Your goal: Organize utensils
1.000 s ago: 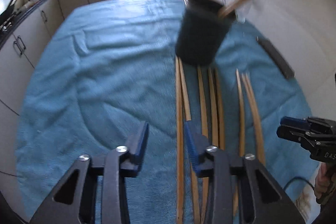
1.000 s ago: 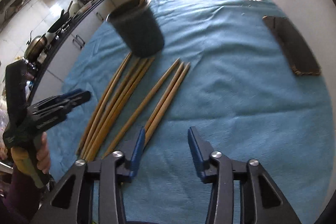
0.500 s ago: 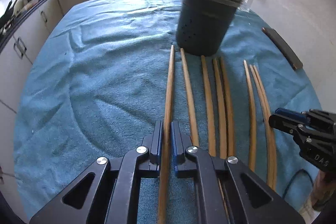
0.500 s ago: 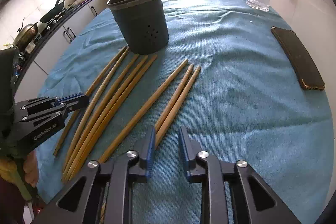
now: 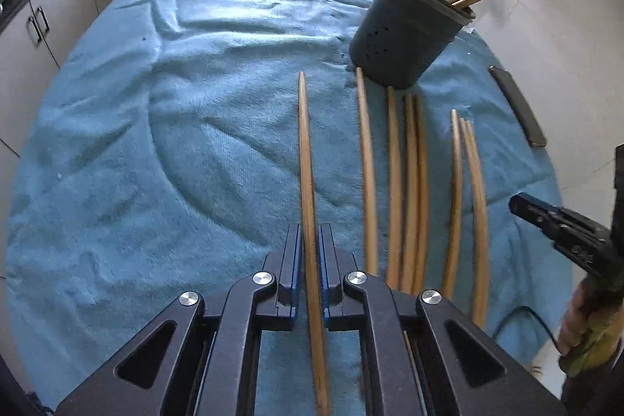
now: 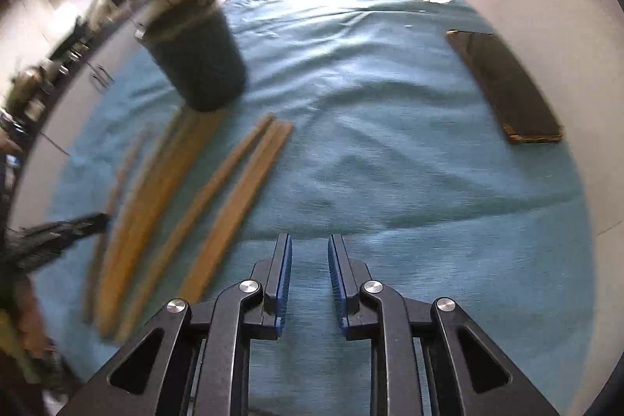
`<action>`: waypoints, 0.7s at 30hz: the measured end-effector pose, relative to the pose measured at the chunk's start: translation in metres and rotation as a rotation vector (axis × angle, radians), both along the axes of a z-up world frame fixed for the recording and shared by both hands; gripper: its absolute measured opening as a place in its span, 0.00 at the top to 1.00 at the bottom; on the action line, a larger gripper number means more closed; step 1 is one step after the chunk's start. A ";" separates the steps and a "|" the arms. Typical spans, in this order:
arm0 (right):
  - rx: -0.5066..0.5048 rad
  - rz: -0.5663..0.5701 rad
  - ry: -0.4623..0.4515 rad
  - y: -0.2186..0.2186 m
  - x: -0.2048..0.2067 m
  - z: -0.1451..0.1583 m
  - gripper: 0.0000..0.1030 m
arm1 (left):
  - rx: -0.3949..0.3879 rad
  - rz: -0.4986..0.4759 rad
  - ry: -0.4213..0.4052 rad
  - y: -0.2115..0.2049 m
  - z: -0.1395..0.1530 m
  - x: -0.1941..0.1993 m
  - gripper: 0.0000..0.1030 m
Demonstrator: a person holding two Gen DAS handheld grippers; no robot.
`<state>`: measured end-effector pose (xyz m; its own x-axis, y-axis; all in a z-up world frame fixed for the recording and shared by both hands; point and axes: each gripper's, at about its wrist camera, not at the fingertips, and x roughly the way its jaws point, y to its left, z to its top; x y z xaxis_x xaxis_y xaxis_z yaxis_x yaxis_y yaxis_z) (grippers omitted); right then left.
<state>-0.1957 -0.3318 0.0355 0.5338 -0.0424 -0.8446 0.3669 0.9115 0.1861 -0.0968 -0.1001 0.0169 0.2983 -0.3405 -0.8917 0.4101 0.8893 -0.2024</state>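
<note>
Since a second ago the left gripper point(image 5: 311, 252) has closed; its blue ribbed pads now pinch one slender wooden chopstick point(image 5: 306, 158), which points up the terry-textured blue towel point(image 5: 175, 143) apart from the rest. Seven more chopsticks point(image 5: 409, 182) lie near-parallel just right of it, below the dark perforated cylindrical holder point(image 5: 401, 34), which holds two already. Right gripper point(image 6: 309, 279) has narrowed, jaws slightly apart, nothing between. Flat dark phone point(image 6: 503, 84) lies well right.

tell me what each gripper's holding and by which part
The left gripper is shut on a chopstick, clamped toward its near end. The right gripper holds nothing; its jaws stand apart over the cloth.
</note>
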 end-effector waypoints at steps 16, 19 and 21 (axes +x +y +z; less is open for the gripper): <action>0.129 0.012 0.021 0.022 0.058 -0.004 0.80 | 0.126 -0.025 -0.036 -0.033 0.008 0.044 0.76; 0.106 -0.001 0.048 0.021 0.066 -0.007 0.80 | 0.152 -0.026 -0.023 -0.039 0.002 0.058 0.77; 0.083 -0.010 0.064 0.020 0.074 -0.007 0.80 | 0.140 -0.022 -0.015 -0.040 0.000 0.065 0.77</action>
